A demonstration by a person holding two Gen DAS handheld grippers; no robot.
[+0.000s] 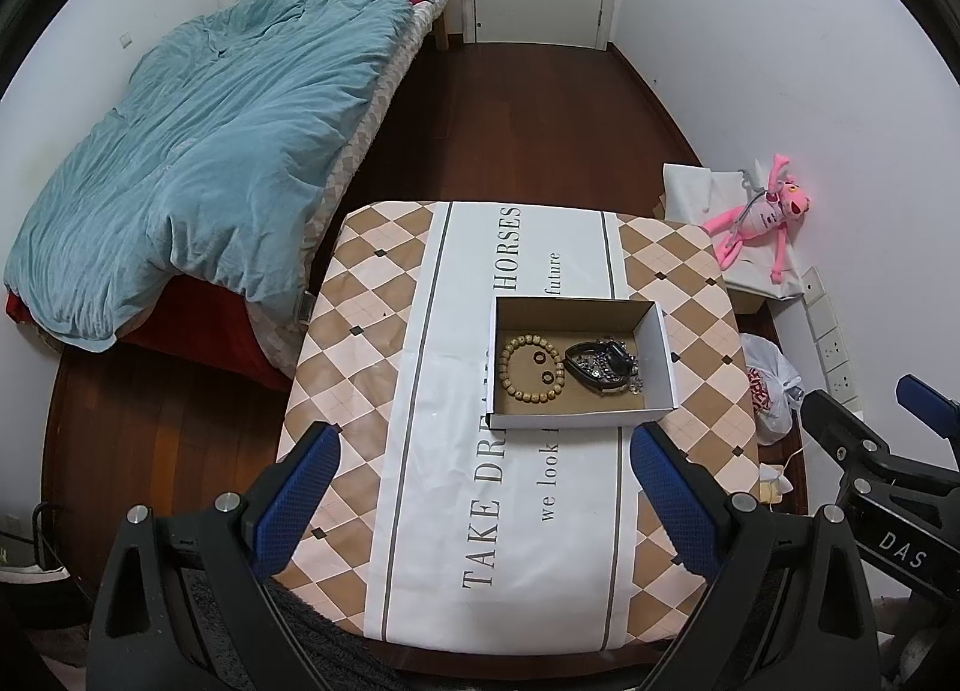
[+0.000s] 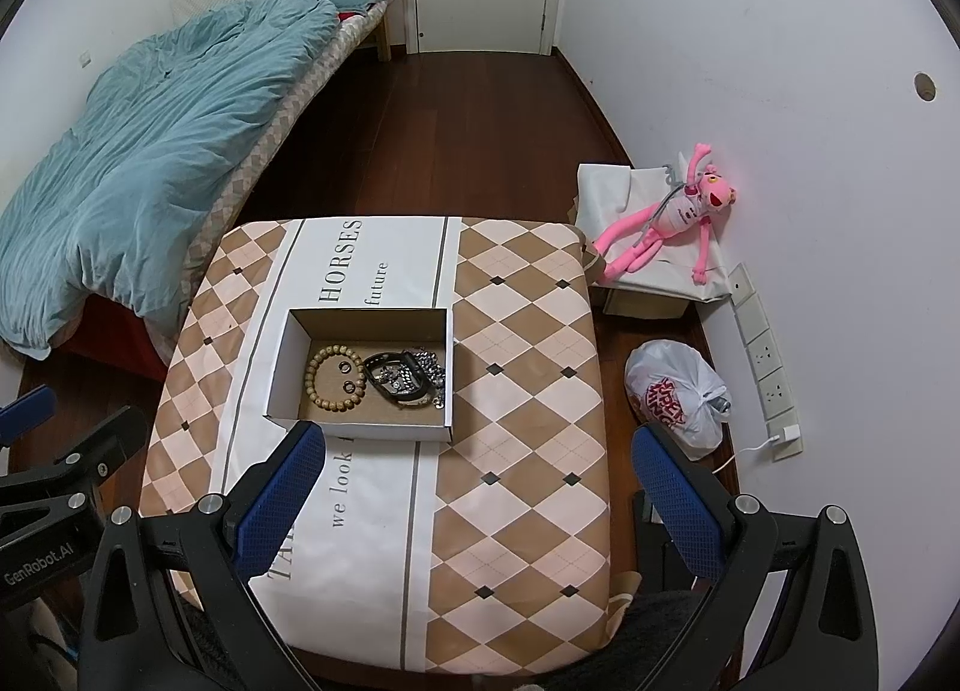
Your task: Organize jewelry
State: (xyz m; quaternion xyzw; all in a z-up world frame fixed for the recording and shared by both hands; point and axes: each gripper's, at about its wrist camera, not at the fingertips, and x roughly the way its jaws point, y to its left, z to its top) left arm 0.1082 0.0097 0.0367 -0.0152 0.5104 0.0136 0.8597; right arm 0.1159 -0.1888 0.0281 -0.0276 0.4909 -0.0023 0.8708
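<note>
A shallow cardboard box (image 1: 660, 355) (image 2: 282, 367) stands on the table. In it lie a wooden bead bracelet (image 1: 533, 368) (image 2: 333, 379), two small dark rings (image 1: 539, 358) (image 2: 344, 367), a black band (image 1: 591, 370) (image 2: 390, 376) and a tangle of silver chain (image 1: 630, 379) (image 2: 433, 373). My left gripper (image 1: 483, 451) is open and empty, held above the near part of the table, short of the box. My right gripper (image 2: 477, 445) is open and empty, near the box's front right; it also shows at the left wrist view's right edge (image 1: 864, 427).
The table (image 1: 372, 307) (image 2: 528, 343) has a checked cloth with a white printed strip. A bed with a blue duvet (image 1: 210, 150) (image 2: 132, 150) stands to the left. A pink plush toy (image 2: 666, 220), a white plastic bag (image 2: 675, 397) and a power strip (image 2: 762, 349) lie to the right.
</note>
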